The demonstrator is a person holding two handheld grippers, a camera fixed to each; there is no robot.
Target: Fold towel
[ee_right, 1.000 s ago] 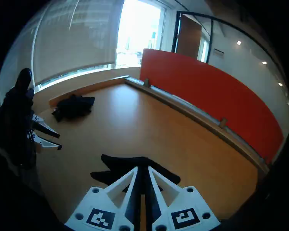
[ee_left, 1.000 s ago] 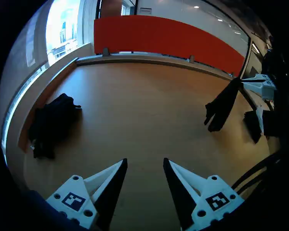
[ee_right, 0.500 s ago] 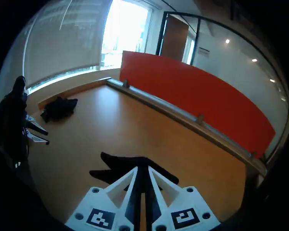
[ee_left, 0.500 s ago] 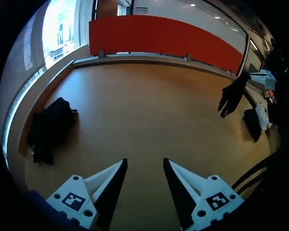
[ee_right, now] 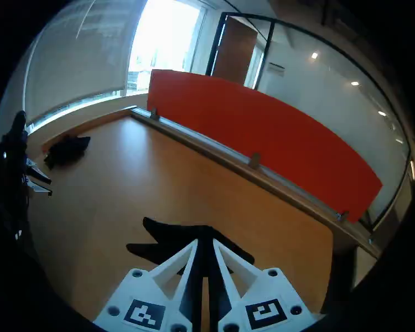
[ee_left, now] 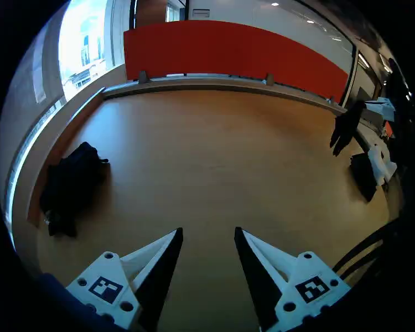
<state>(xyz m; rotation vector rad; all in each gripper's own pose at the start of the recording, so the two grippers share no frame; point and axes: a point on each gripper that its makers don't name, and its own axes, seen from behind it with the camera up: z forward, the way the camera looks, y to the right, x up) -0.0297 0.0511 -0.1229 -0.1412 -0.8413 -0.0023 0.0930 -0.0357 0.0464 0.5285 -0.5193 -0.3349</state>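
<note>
You are clenching the right tool (ee_right: 206,242) on the dark towel (ee_right: 169,243). Both fingers are pressing the cloth, which is fanning out past the tips and hanging above the wooden counter (ee_right: 124,182) near its right edge. You are holding the left tool (ee_left: 207,230) released, its fingers spread apart over the counter's near edge and touching nothing. A black bundle (ee_left: 69,185) is lying at the counter's left edge, well apart from the towel. A red partition (ee_left: 235,55) is running along the far edge.
</note>
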